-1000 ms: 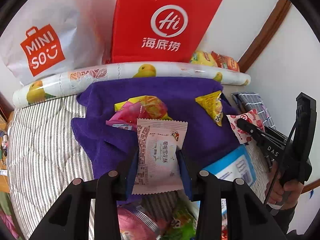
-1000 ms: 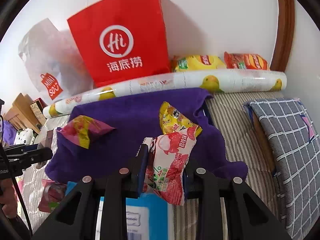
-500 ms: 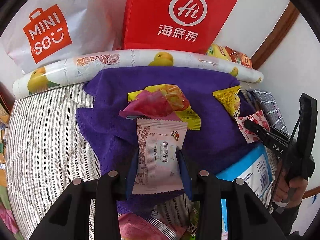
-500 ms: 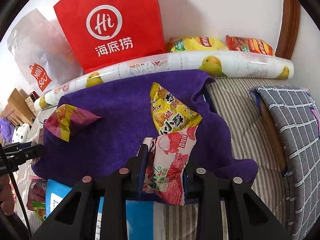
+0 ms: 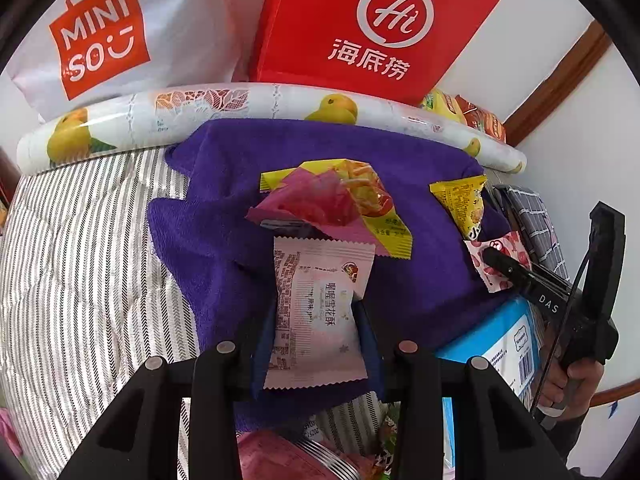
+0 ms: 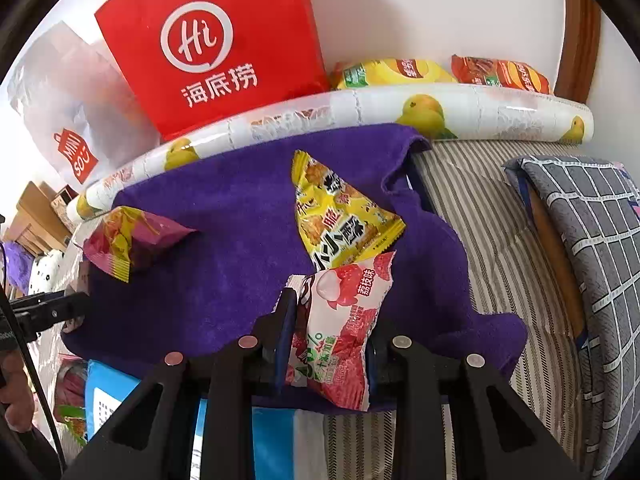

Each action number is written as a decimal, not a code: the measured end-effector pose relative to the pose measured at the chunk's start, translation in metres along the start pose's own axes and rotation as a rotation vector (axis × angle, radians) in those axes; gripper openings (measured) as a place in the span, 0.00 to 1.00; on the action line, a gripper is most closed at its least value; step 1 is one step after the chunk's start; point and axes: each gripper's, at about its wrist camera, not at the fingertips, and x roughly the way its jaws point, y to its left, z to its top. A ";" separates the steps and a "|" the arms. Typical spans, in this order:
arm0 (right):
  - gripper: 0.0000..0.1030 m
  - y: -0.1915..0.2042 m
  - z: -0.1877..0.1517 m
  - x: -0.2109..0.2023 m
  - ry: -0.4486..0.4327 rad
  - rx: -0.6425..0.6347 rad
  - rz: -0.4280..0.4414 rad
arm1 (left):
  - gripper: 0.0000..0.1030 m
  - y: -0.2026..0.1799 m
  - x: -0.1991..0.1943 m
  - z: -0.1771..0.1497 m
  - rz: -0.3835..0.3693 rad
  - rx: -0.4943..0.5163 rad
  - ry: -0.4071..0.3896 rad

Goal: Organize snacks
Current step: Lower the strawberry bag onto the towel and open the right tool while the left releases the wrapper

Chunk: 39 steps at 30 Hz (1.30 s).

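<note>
My left gripper (image 5: 316, 320) is shut on a pale pink snack packet (image 5: 316, 312) and holds it over the near part of a purple towel (image 5: 224, 240). Just beyond it on the towel lies a pink-and-yellow snack bag (image 5: 332, 204), with a yellow snack bag (image 5: 460, 200) further right. My right gripper (image 6: 332, 340) is shut on a pink-and-white lychee packet (image 6: 340, 332), over the towel's (image 6: 224, 272) near edge and just short of the yellow snack bag (image 6: 340, 220). The pink-and-yellow bag (image 6: 128, 240) lies left. The right gripper (image 5: 504, 264) also shows in the left wrist view.
A red paper bag (image 5: 376, 28), a white MINISO bag (image 5: 100, 36) and a rolled fruit-print mat (image 5: 240, 108) stand behind the towel. Chip bags (image 6: 440, 72) lie by the wall. A blue box (image 5: 500, 340) and more snacks (image 5: 280, 456) lie near me. A grey checked cushion (image 6: 592, 240) is right.
Both grippers have moved forward over the towel with their packets still held. The snack bags on the towel now look closer.
</note>
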 end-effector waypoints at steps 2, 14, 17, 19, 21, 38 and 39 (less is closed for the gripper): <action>0.28 -0.002 0.000 0.002 0.008 0.004 0.001 | 0.36 0.000 0.001 0.000 0.001 0.000 0.001; 0.29 0.004 -0.002 0.009 0.049 -0.044 -0.062 | 0.36 0.000 0.010 0.002 0.003 -0.010 0.001; 0.33 0.010 -0.004 0.007 0.040 -0.081 -0.094 | 0.37 0.000 0.011 0.003 0.004 -0.013 -0.001; 0.43 0.013 -0.005 0.002 0.020 -0.100 -0.112 | 0.37 0.001 0.012 0.003 0.001 -0.021 0.001; 0.49 0.017 -0.005 -0.006 -0.012 -0.118 -0.130 | 0.37 0.000 0.012 0.003 -0.002 -0.022 0.003; 0.61 0.048 -0.015 -0.099 -0.212 -0.167 -0.139 | 0.64 -0.013 -0.030 -0.013 0.057 0.000 -0.035; 0.61 0.050 -0.017 -0.105 -0.223 -0.166 -0.138 | 0.64 -0.014 -0.035 -0.016 0.056 0.001 -0.041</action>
